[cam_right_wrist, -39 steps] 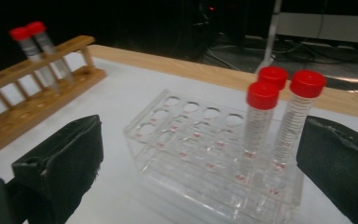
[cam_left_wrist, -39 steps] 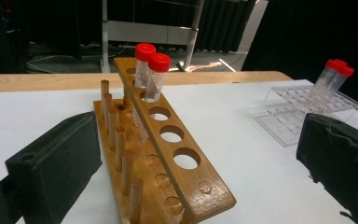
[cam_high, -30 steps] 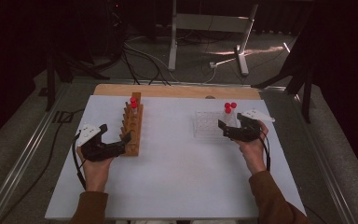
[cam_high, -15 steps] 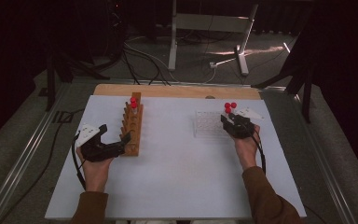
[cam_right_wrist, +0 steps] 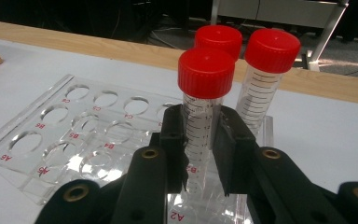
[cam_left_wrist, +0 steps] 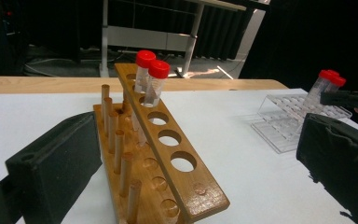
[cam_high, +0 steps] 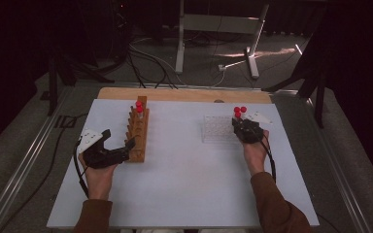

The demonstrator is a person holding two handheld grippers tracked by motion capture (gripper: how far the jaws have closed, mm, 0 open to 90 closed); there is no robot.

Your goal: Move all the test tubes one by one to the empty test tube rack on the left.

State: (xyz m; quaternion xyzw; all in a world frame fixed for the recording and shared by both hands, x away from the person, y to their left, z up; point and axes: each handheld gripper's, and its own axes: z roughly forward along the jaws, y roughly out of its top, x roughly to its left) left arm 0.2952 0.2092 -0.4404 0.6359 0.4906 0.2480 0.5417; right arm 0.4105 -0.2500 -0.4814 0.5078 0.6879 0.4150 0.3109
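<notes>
The right claw, its jaws just closed, clamps a red-capped clear plastic tube standing in the clear acrylic rack on the white table. The left claw gapes wide around the near end of the wooden tube rack, its pads apart from the wood.

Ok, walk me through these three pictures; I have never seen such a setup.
A person at a white table holds a black two-jaw gripper in each hand. One picture looks down from above; the other two come from cameras riding on the grippers. On the table stand a wooden rack with two red-capped tubes and a clear plastic rack with three. The right gripper has just been closing and now clamps the nearest tube in the clear rack. The left gripper sits open, its jaws either side of the wooden rack's near end.
</notes>
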